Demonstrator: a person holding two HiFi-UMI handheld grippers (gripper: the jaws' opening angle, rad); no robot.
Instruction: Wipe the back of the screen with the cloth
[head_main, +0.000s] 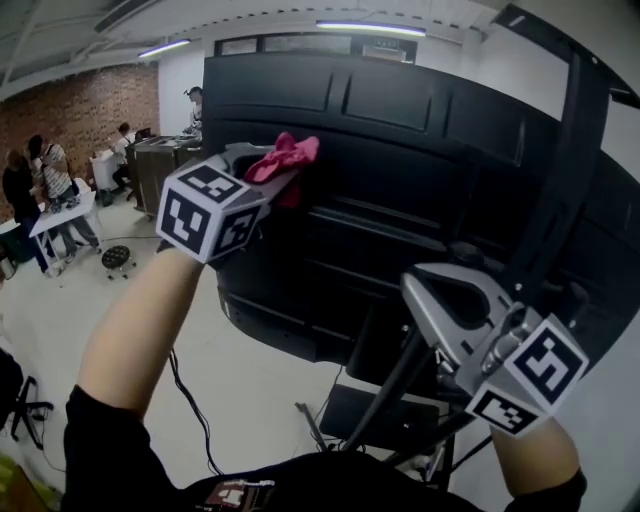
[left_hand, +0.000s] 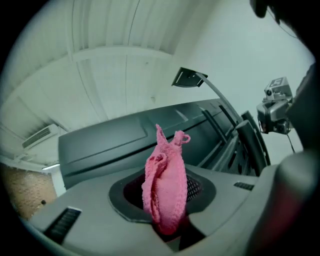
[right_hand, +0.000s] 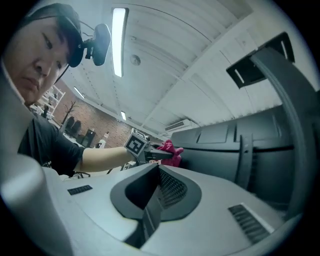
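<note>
The left gripper (head_main: 272, 172) is clamped on the pink cloth (head_main: 287, 157), which is raised to the upper left region of the back of the screen (head_main: 420, 140). The step in hand is judged to be the wiping stroke itself. To perform it well, present the loose bunch of cloth that projects beyond the jaws to the panel, not the jaw tips, so that no hard part scrapes the dark plastic. Apply light, even pressure and travel from the left edge toward the right in overlapping passes, following the horizontal ridges moulded into the panel, where dust is likely to collect. Only the lower end of the cloth is gripped, so heavy drag could pull it free; moderate the pressure accordingly. The right gripper (head_main: 430, 292) hangs lower, near the base of the screen, jaws together and holding nothing. It may steady the stand (head_main: 578, 170) if the panel rocks. The head view shows both grippers against the whole panel but not the clamp itself. The left gripper view shows the cloth (left_hand: 165, 187) pinched upright between the jaws with the screen (left_hand: 110, 142) beyond, yet leaves contact undetermined. The right gripper view alone confirms that its own jaws meet on nothing, and shows from the side the cloth (right_hand: 171, 151) at the left end of the screen (right_hand: 225, 142).
</note>
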